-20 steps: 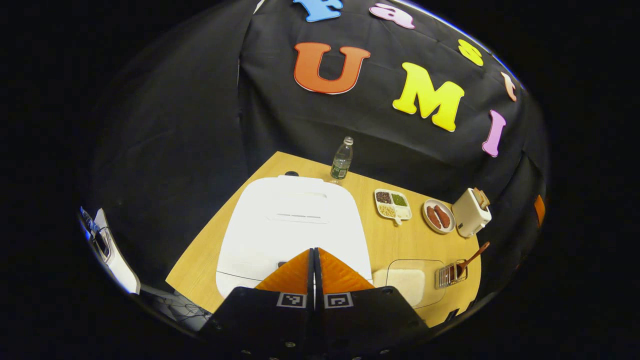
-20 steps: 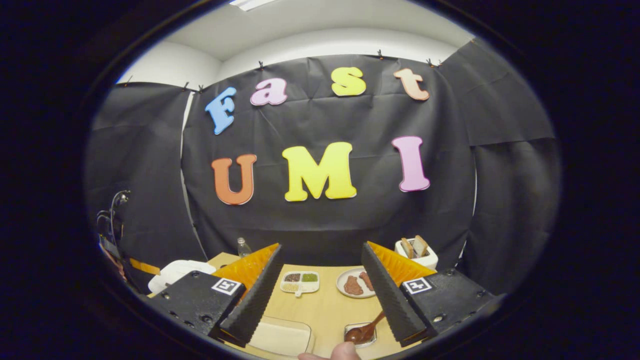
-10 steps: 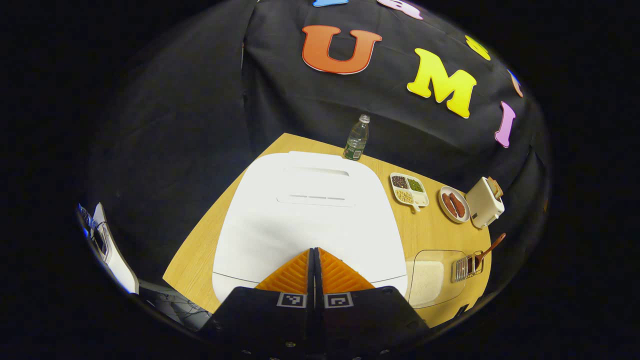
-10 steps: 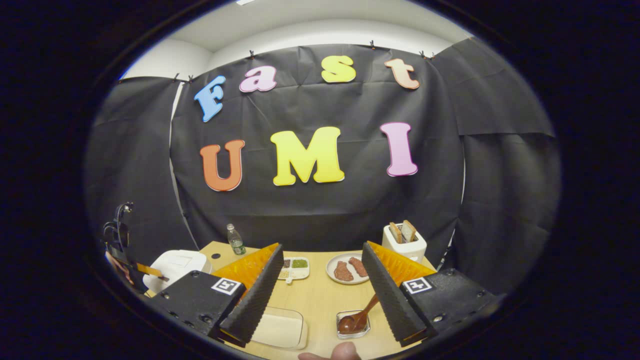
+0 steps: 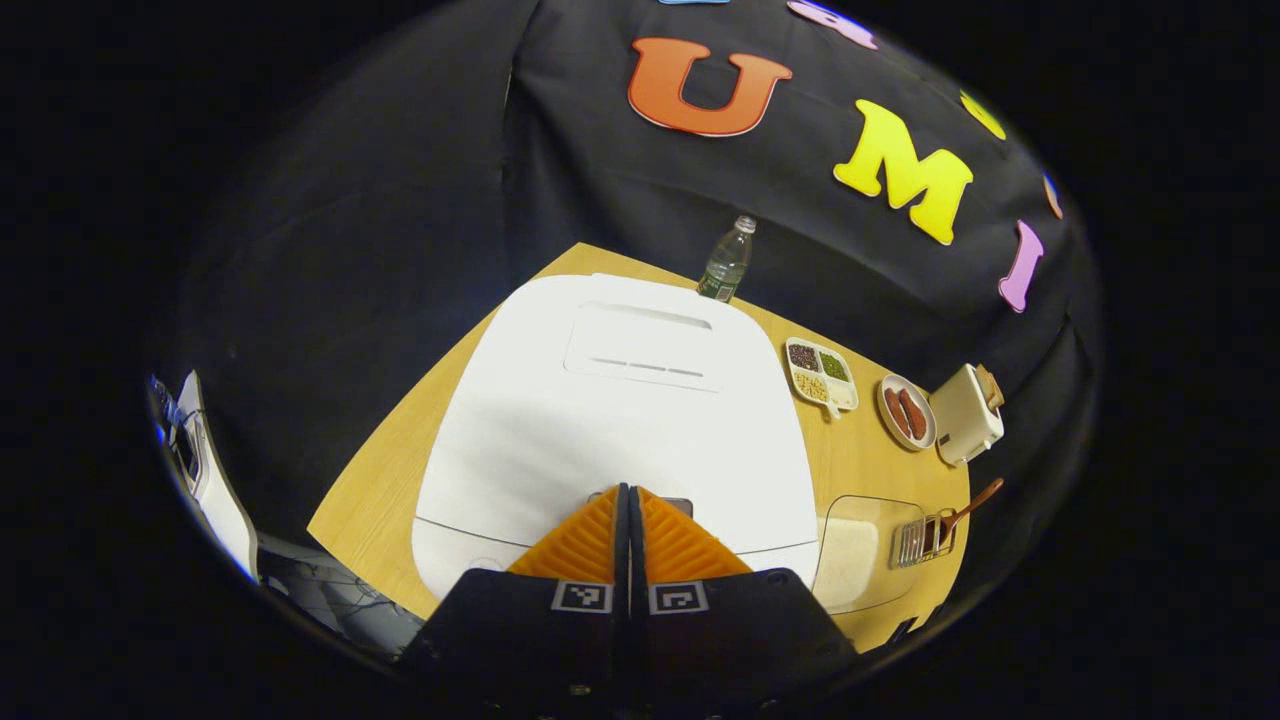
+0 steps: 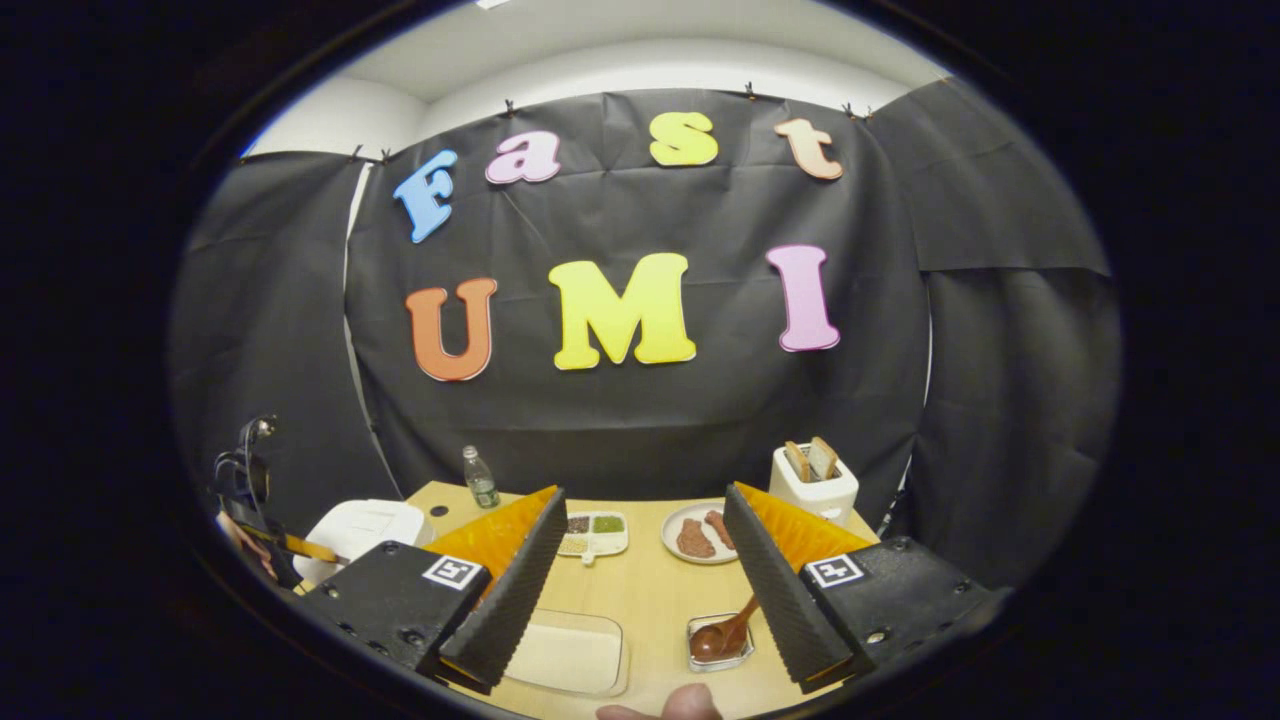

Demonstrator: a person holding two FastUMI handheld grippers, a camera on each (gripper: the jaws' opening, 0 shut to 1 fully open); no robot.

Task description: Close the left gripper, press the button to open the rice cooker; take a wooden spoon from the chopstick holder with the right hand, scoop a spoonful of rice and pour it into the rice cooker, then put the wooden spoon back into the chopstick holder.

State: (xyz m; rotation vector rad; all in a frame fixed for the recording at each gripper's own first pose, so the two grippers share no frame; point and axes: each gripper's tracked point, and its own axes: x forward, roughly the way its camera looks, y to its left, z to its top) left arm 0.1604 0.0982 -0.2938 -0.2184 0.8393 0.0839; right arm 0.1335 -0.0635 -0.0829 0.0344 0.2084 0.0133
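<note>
Fingers of the left gripper (image 5: 628,492) are pressed flat together, nothing between them, and the tips sit right at the front edge of the white rice cooker (image 5: 610,420), over a small dark button (image 5: 672,503) that peeks out just past them. Can't honestly tell whether they're touching it or just above it. The lid is down.

Going outward in the left gripper view: right of the cooker there's a clear tray of rice (image 5: 850,550), and next to that a wire chopstick holder (image 5: 918,540) with the wooden spoon (image 5: 965,505) sticking out at a slant. Further back on the wooden table (image 5: 380,490) are a divided dish of beans (image 5: 820,372), a plate of sausages (image 5: 906,411), a toaster (image 5: 964,413) and a water bottle (image 5: 726,260) by the back edge.

The right gripper (image 6: 640,520) is spread wide and holds nothing, hanging above the near side of the table. In the right gripper view the spoon (image 6: 728,632) lies in the holder (image 6: 722,646) just inside its right finger, the rice tray (image 6: 568,655) is near the left finger, and a fingertip (image 6: 668,706) pokes in at the bottom edge.
</note>
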